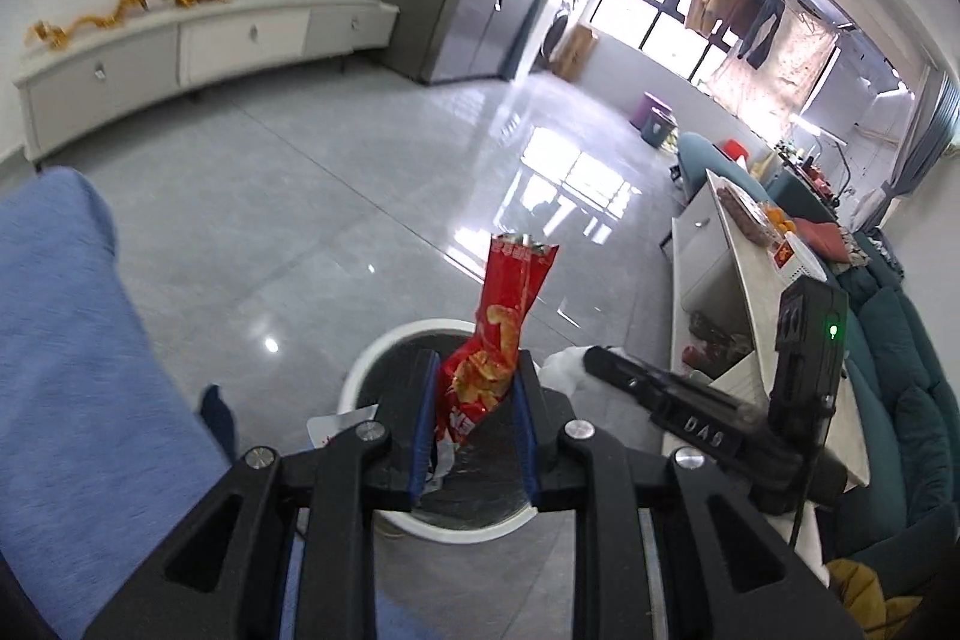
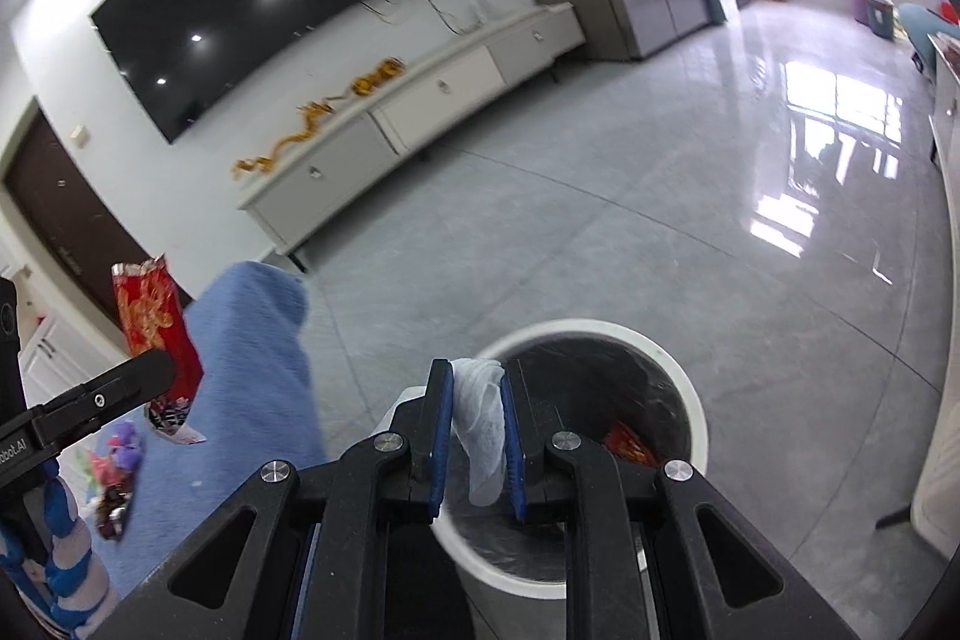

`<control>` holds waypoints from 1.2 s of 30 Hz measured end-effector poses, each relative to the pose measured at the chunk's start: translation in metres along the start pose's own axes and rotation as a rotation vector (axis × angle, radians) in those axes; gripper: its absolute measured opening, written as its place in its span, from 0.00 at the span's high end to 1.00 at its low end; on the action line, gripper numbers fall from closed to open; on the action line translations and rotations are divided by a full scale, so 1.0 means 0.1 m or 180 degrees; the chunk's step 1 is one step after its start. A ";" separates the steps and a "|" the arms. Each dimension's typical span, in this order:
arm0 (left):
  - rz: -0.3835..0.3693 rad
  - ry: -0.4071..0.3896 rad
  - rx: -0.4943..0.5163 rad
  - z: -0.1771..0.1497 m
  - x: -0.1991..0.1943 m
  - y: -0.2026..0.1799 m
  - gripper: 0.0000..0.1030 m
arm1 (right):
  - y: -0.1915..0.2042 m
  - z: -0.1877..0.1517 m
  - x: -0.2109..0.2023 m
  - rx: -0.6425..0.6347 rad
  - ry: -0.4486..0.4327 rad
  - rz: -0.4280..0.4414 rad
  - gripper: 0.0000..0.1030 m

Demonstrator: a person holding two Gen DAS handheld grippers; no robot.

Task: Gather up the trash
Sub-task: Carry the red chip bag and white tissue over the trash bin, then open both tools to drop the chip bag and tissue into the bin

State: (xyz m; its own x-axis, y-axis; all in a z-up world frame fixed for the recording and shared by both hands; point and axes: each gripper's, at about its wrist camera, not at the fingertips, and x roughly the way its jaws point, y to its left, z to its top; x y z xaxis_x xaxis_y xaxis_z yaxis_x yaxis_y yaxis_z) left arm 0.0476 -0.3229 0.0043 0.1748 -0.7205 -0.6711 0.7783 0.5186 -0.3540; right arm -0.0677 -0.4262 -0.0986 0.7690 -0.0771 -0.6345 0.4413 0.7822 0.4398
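Here, both hand-held grippers (image 1: 474, 388) (image 2: 477, 400) angled down over bin (image 2: 690, 388).

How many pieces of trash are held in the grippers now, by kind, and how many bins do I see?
Red snack bag, held in the left gripper: 1
White tissue, held in the right gripper: 1
White trash bin on the floor: 1
Total: 3 things
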 end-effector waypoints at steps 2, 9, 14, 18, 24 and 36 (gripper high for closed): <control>-0.0024 0.0043 -0.0003 0.01 0.15 -0.01 0.78 | -0.05 -0.01 0.08 0.0018 0.0049 -0.0048 0.83; -0.0180 0.0218 -0.0203 0.00 0.61 0.06 0.76 | -0.16 -0.03 0.36 0.0073 0.0193 -0.0235 0.82; -0.0266 0.0284 -0.0336 -0.02 0.74 0.15 0.48 | -0.22 -0.05 0.38 0.0133 0.0203 -0.0329 0.58; -0.0250 0.0283 -0.0368 -0.04 0.75 0.15 0.47 | -0.25 -0.06 0.31 0.0169 0.0178 -0.0378 0.57; -0.0029 0.0114 -0.0340 -0.05 0.50 0.11 0.47 | -0.16 -0.05 0.14 0.0151 0.0070 -0.0408 0.56; 0.1040 -0.0463 -0.0360 -0.23 -0.37 0.14 0.47 | 0.27 -0.06 -0.29 -0.0111 -0.0154 -0.0331 0.55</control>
State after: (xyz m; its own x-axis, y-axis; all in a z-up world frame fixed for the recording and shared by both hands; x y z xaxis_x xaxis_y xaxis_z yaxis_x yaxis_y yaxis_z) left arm 0.0385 -0.2784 0.0087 0.4930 -0.5624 -0.6638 0.5973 0.7736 -0.2117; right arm -0.0807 -0.3988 -0.0725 0.7416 -0.1881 -0.6439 0.5043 0.7893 0.3502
